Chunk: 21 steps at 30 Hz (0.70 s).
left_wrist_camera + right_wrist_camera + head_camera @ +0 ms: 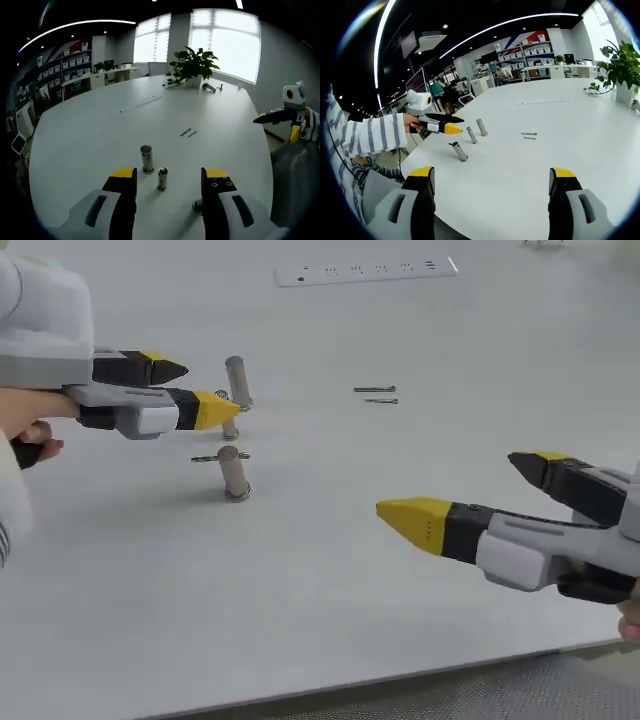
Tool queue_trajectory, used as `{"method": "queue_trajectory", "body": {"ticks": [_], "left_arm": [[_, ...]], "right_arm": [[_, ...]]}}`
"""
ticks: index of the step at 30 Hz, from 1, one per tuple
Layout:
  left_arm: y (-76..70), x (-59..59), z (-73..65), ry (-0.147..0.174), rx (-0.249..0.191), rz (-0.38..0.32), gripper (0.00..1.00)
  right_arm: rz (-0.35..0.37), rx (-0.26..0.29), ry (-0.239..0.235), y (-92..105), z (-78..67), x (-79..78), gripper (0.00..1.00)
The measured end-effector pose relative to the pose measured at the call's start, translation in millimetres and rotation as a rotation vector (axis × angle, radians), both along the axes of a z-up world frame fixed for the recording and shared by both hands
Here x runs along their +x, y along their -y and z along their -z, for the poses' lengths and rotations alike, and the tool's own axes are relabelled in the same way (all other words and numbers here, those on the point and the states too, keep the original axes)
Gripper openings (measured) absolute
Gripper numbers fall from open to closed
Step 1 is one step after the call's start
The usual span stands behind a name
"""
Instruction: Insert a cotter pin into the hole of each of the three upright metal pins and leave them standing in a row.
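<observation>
Clearly our left tongs (pixel 210 390) stand open and hold nothing, their yellow-tipped jaws parted over the left side of the white worktop (pixel 330 580). Our right tongs (pixel 446 484) are open too, spread wide and empty, low at the right and well apart from the pins.

Just past the left jaws stand the three metal pins in a short row. The far metal pin (pixel 236 380) is upright beside the upper jaw. The middle metal pin (pixel 229 427) is partly covered by the lower jaw's tip in the head view, and we cannot tell whether they touch. The near metal pin (pixel 234 474) stands clear of the tongs, with a cotter pin (pixel 208 457) lying crosswise through its top.

Further right, two loose cotter pins (pixel 377 394) lie side by side, roughly midway between the two tongs. At the far edge lies a white power strip (pixel 365 272).

From the right gripper view we see a striped sleeve (pixel 365 135) behind the left tongs, and a potted plant (pixel 620 70) at the worktop's far end.
</observation>
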<state>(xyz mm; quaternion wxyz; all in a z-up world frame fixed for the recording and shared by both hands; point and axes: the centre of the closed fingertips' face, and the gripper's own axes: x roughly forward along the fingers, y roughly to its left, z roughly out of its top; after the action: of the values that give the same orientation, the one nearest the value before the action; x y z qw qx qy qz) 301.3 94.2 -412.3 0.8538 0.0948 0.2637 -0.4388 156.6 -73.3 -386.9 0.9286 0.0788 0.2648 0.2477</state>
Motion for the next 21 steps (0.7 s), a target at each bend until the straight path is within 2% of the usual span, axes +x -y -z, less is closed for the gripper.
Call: {"method": "queue_trajectory", "body": {"ticks": [3, 4, 5, 6, 9, 11, 12, 14, 17, 21], "left_arm": [[5.1, 3.6, 5.3, -0.013, 0.000, 0.027, 0.46], [6.1, 3.7, 7.6, -0.017, 0.009, 0.036, 0.43], [6.3, 3.3, 12.6, -0.016, 0.045, 0.064, 0.41], [7.4, 4.2, 16.4, -0.020, 0.058, 0.068, 0.40], [6.9, 10.3, 25.4, -0.035, 0.073, 0.080, 0.38], [5.8, 11.7, 32.8, -0.044, 0.098, 0.082, 0.36], [5.6, 12.4, 34.9, -0.048, 0.101, 0.082, 0.35], [7.2, 11.7, 37.8, -0.090, 0.072, 0.067, 0.30], [8.8, 12.0, 40.0, -0.081, 0.083, 0.080, 0.27], [9.1, 13.4, 46.2, -0.088, 0.096, 0.076, 0.28]], "right_arm": [[-0.002, -0.001, -0.003, -0.1, 1.1, -0.6, 0.93], [-0.003, -0.001, -0.006, -0.3, 1.5, -1.0, 0.93], [-0.005, -0.001, -0.010, -0.7, 2.4, -1.7, 0.92], [-0.006, -0.002, -0.012, -0.9, 2.9, -2.0, 0.92], [-0.007, -0.003, -0.016, -1.7, 3.9, -2.4, 0.91], [-0.010, -0.004, -0.016, -2.4, 4.6, -2.6, 0.90], [-0.012, -0.006, -0.020, -2.8, 5.4, -3.2, 0.90], [-0.012, -0.007, -0.023, -3.1, 6.0, -3.7, 0.89], [-0.003, 0.003, -0.028, -2.0, 7.1, -3.1, 0.88], [0.010, 0.003, -0.039, 0.5, 9.5, -2.5, 0.87]]}}
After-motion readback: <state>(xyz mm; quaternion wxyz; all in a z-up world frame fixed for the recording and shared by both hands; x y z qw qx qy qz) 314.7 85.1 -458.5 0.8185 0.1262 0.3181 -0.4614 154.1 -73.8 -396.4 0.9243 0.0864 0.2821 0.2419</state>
